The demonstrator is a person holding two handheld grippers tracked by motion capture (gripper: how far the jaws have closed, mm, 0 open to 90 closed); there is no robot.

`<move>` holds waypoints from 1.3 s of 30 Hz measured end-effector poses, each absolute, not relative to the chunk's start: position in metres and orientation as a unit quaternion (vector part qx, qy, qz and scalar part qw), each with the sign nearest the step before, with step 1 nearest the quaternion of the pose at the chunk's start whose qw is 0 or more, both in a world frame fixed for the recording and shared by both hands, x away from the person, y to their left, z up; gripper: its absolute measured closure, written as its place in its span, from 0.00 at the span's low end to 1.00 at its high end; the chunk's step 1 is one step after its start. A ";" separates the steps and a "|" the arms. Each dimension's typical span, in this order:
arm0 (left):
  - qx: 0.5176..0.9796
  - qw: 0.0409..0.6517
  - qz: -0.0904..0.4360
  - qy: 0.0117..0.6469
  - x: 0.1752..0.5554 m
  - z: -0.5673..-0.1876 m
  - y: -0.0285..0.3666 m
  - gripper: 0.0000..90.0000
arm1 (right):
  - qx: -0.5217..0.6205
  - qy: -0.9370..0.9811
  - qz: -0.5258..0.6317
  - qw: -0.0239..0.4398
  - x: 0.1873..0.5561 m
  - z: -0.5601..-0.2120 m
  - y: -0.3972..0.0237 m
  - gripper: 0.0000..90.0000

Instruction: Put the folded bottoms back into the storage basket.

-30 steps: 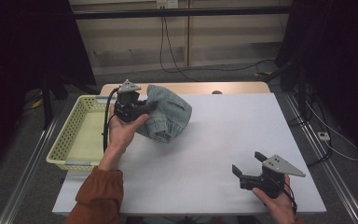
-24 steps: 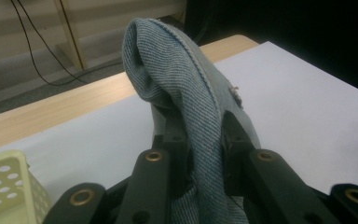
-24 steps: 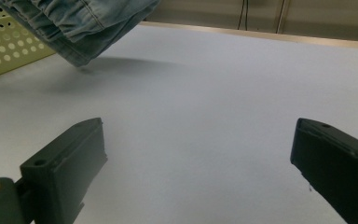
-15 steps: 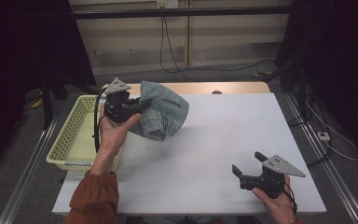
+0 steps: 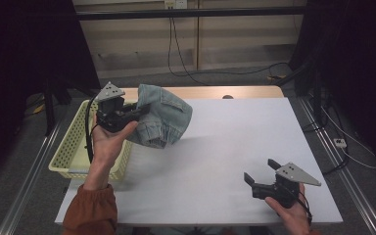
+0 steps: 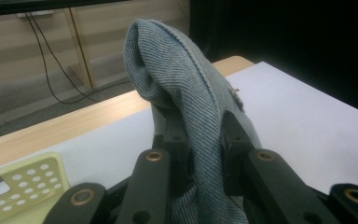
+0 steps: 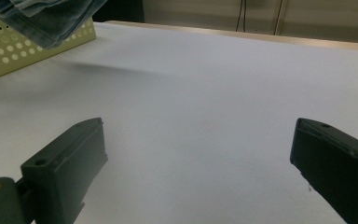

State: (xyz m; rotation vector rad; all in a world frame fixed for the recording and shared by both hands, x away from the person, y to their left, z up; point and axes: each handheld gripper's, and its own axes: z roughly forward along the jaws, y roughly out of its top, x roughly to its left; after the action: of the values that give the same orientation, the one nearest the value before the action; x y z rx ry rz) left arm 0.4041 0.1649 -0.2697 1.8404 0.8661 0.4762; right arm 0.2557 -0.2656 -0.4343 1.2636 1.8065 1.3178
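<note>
Between the left hand-held gripper's (image 5: 136, 111) closed jaws hung bunched denim garment (image 5: 164, 116), lifted beside basket (image 5: 73, 147). Best kept pinched, carried clear of rim. Right hand-held gripper (image 5: 260, 177) wide apart, empty.

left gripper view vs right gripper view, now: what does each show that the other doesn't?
Left gripper view alone: the left tool shut on a fold of the denim garment, and cables on the floor past the table's wooden far edge.

Right gripper view alone: the right tool with its jaws wide apart and nothing between them, low over bare table.

Both: the white table top, the perforated yellow basket at the left, the hanging denim and the pale wall panels behind.
</note>
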 end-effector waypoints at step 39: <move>0.728 0.510 0.247 0.386 0.380 -0.242 0.235 0.86 | 0.471 0.675 0.492 0.284 0.257 -0.435 -0.265 0.04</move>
State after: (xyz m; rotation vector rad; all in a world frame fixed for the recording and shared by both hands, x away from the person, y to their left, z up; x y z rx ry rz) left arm 0.3800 0.2346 -0.2425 1.7526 0.9289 0.5943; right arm 0.2572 -0.2648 -0.4349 1.2609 1.8057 1.3179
